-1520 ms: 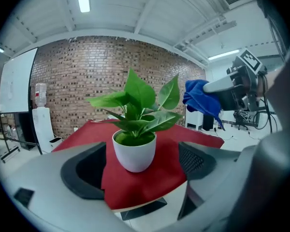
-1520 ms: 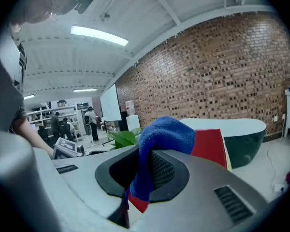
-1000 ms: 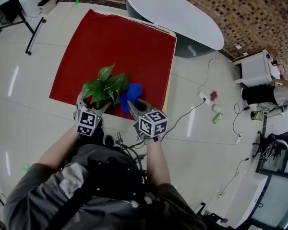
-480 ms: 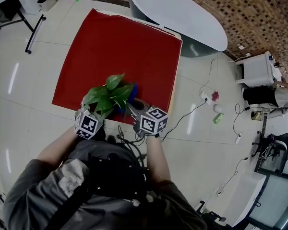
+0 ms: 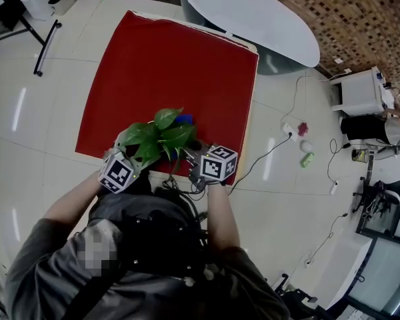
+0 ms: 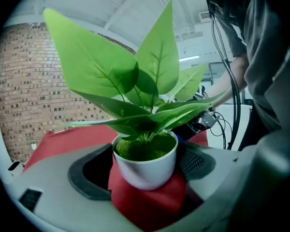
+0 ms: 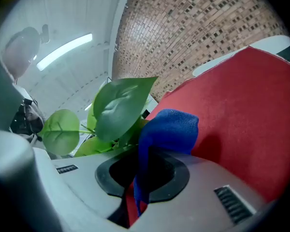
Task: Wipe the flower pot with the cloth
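A small white flower pot [image 6: 146, 166] with a broad-leaved green plant [image 5: 159, 137] sits between the jaws of my left gripper [image 6: 145, 190], which is shut on its sides. In the head view the plant hovers over the near edge of the red-covered table [image 5: 167, 59], with the left gripper [image 5: 130, 155] under its leaves. My right gripper [image 7: 140, 178] is shut on a blue cloth [image 7: 168, 129], which stands up out of the jaws just right of the leaves. From above, only a bit of the blue cloth [image 5: 184, 119] shows behind the plant, ahead of the right gripper [image 5: 195, 155].
A white oval table [image 5: 253, 19] stands beyond the red one. Cables [image 5: 280, 139] and small items [image 5: 305, 153] lie on the tiled floor at the right, near a white cabinet [image 5: 360, 92]. A stand's legs [image 5: 43, 42] are at the upper left.
Both grippers have drawn back toward the table's near edge with the plant and the cloth. The cloth now sits mostly hidden behind the leaves.
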`<move>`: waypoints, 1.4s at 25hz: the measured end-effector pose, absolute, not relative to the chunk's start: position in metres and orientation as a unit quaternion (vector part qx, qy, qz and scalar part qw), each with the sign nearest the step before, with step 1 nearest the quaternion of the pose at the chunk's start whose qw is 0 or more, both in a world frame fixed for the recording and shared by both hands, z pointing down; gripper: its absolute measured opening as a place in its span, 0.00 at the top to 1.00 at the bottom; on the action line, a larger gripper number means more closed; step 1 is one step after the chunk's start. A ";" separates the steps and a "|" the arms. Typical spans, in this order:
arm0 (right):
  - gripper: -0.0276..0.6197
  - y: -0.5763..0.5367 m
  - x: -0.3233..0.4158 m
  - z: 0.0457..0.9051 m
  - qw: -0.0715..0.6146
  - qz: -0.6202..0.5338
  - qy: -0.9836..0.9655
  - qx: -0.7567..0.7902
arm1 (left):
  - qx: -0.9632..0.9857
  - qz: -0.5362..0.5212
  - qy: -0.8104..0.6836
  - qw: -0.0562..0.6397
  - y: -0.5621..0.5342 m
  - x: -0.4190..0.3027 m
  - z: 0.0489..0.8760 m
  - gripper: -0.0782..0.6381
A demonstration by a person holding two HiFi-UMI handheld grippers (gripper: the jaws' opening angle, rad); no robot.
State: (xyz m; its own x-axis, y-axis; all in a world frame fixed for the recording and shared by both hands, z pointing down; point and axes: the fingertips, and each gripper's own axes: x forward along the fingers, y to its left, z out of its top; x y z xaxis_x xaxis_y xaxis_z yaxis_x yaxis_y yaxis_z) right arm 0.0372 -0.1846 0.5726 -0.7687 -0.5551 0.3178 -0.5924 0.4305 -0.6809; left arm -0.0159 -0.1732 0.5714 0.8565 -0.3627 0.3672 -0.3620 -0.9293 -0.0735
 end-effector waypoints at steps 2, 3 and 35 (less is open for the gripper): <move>0.86 -0.191 0.034 0.581 0.029 0.420 -0.842 0.337 | -0.968 -0.192 0.163 0.010 -0.178 -0.018 0.572 0.26; 0.86 -0.193 0.033 0.583 0.033 0.422 -0.841 0.337 | -0.969 -0.193 0.151 0.014 -0.180 -0.018 0.571 0.26; 0.86 -0.162 0.141 0.570 0.059 0.355 -0.842 0.402 | -0.890 -0.215 0.398 -0.058 -0.166 -0.007 0.571 0.24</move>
State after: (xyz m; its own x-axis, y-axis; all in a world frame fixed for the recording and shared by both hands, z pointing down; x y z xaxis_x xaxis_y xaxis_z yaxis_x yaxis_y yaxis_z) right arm 0.1409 -0.1617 0.5702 -0.6697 -0.6353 0.3846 -0.7188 0.4243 -0.5506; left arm -0.0066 -0.1657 0.5707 0.5908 -0.6830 0.4296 -0.7333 -0.6766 -0.0672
